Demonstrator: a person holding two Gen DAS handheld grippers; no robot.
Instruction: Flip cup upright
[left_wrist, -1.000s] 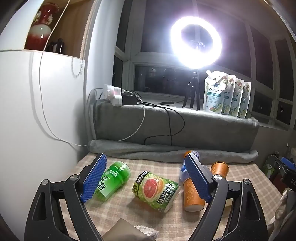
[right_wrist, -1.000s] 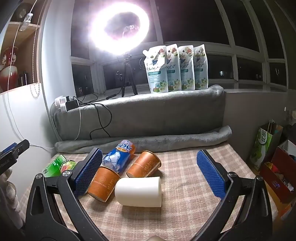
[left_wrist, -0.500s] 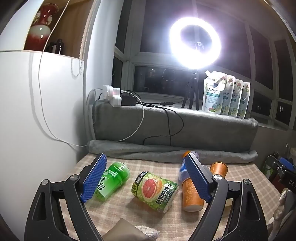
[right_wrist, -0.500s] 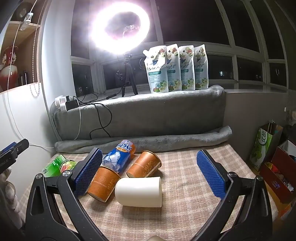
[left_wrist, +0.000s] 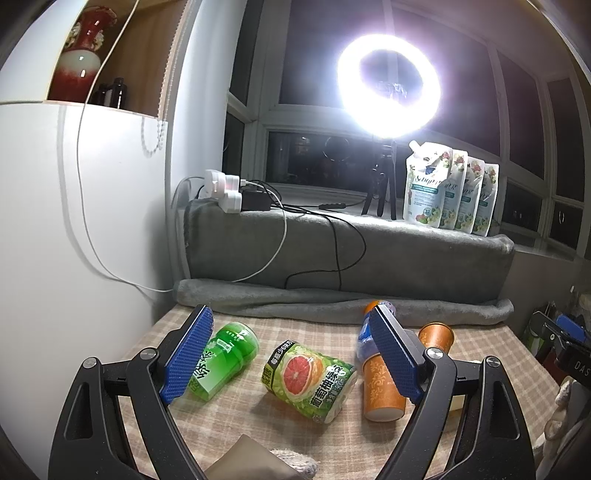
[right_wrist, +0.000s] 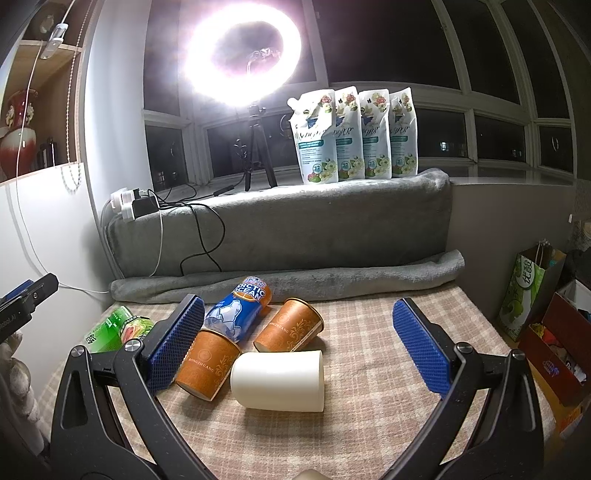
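Several cups lie on their sides on the checked tablecloth (right_wrist: 369, 369). In the right wrist view a white cup (right_wrist: 279, 380) lies in front, with two orange paper cups (right_wrist: 207, 363) (right_wrist: 290, 328) and a blue Arctic Ocean cup (right_wrist: 236, 314) behind it. My right gripper (right_wrist: 295, 347) is open above the white cup, not touching it. In the left wrist view a green cup (left_wrist: 221, 360), a grapefruit-print cup (left_wrist: 310, 380) and an orange cup (left_wrist: 380, 387) lie on the cloth. My left gripper (left_wrist: 291, 354) is open and empty above the grapefruit cup.
A rolled grey blanket (right_wrist: 288, 280) borders the table's far edge below a grey-covered sill (right_wrist: 277, 221). Several pouches (right_wrist: 354, 136), a ring light (right_wrist: 243, 55) and a power strip with cables (right_wrist: 136, 206) stand on it. A white cabinet (left_wrist: 74, 221) is at left; bags (right_wrist: 528, 288) at right.
Both grippers stay open and nearly still. The left view has shifted very slightly; the cups have not moved.
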